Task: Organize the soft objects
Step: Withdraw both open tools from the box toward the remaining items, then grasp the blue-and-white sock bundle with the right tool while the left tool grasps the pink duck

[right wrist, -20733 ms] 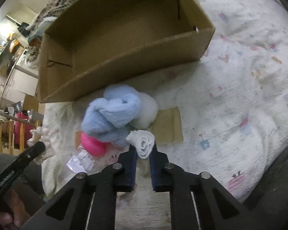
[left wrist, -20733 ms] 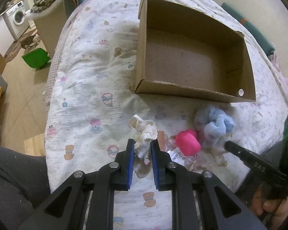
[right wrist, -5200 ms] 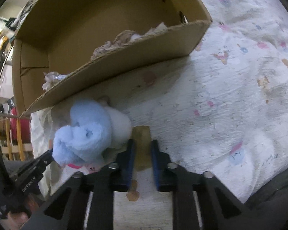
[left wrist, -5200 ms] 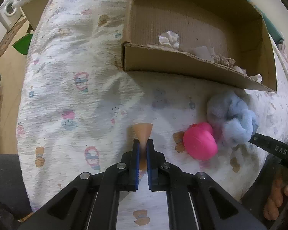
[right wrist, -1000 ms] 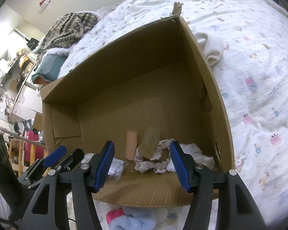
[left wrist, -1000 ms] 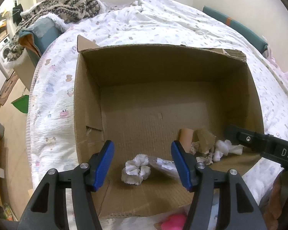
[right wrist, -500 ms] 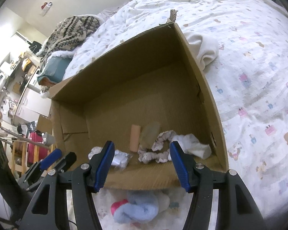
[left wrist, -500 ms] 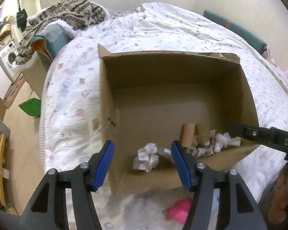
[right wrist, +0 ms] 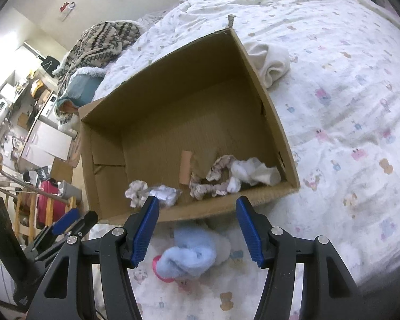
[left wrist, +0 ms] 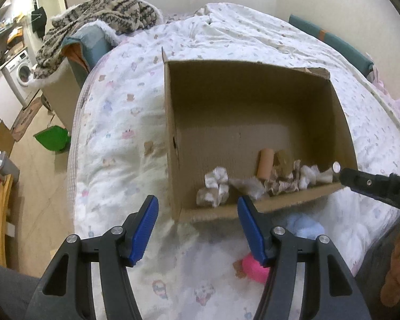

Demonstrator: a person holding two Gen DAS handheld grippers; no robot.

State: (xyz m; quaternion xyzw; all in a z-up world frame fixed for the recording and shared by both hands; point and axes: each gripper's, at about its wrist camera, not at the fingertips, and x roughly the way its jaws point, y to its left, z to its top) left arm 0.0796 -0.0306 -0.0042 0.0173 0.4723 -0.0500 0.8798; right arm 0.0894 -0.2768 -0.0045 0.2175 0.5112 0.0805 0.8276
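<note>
**Cardboard box holds the small soft pieces; 2 more lie outside it**

Cardboard box (left wrist: 253, 101) sits open-topped on the bed (left wrist: 120, 112), which is covered in a white quilt with small cartoon prints. Along the box's near wall lies a row of soft items: a white scrunchie (right wrist: 136, 192), a crumpled clear packet (right wrist: 166, 195), a peach roll (right wrist: 185, 167), a beige lace scrunchie (right wrist: 213, 180) and a white cloth (right wrist: 256, 172). On the quilt just outside the near wall, close to the bed's near edge, rest a fluffy light-blue item (right wrist: 190, 256) and a pink item (left wrist: 253, 268), touching each other.

Left gripper (left wrist: 197, 229) hovers over the quilt before the box's near-left corner, its blue-padded jaws standing wide apart with nothing between them. Right gripper (right wrist: 197, 230) hangs above the light-blue item, jaws likewise spread and gripping nothing. A cream cloth (right wrist: 270, 64) lies on the quilt beside the box's far-right corner.
</note>
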